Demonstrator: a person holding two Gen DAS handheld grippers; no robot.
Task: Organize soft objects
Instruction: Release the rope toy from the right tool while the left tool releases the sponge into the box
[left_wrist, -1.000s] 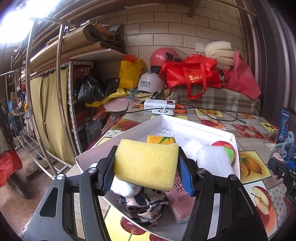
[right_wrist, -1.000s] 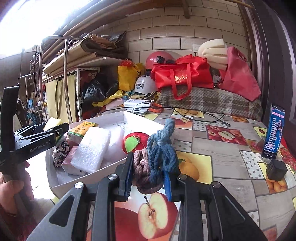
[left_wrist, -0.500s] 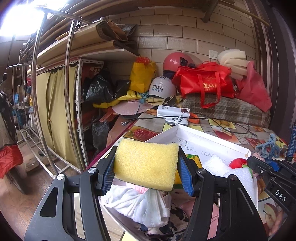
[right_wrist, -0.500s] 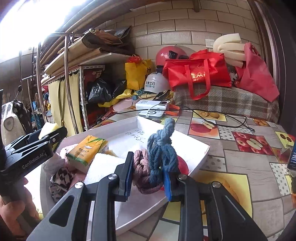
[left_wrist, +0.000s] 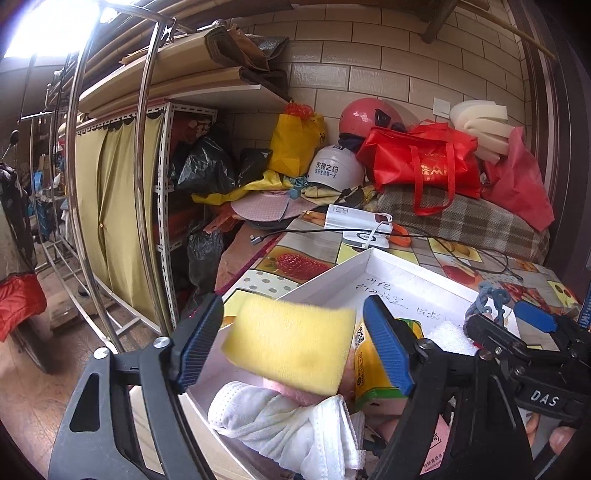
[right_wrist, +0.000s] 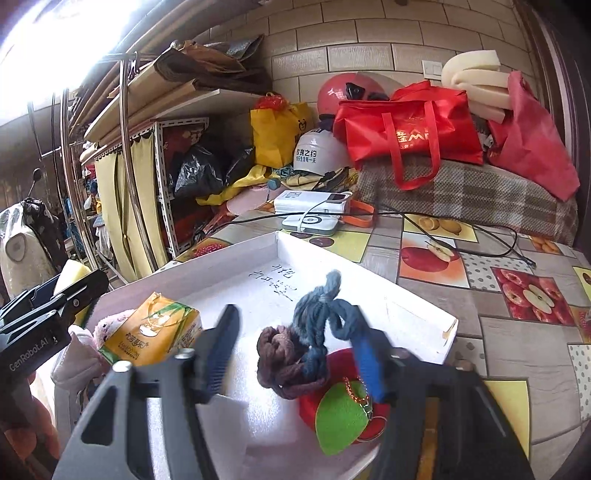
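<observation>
My left gripper (left_wrist: 291, 314) hangs over the near corner of the white box (left_wrist: 369, 258), its jaws opening. The yellow sponge (left_wrist: 291, 350) sits tilted and blurred between the blue pads (left_wrist: 199, 343), with a gap on each side. My right gripper (right_wrist: 291, 317) is over the box (right_wrist: 221, 258) too, jaws opening wide. The blue and brown knotted rope (right_wrist: 306, 347) is loose between them, close to the right pad, above a red apple plush (right_wrist: 343, 410) with a green leaf. In the box lie a yellow tissue pack (right_wrist: 155, 332), white cloth (left_wrist: 280, 417) and white foam (right_wrist: 258, 406).
The box stands on a fruit-print tablecloth (right_wrist: 517, 332). Behind it lie a white power bank (right_wrist: 314, 210) and a black cable (right_wrist: 461, 229). Red bags (right_wrist: 406, 125), helmets and a plaid cushion fill the back. A metal rack (left_wrist: 110, 221) and shelves stand at the left.
Both grippers have gone from shut to open, so the sponge and the rope are loose between the pads. Both have shifted further over the box.
</observation>
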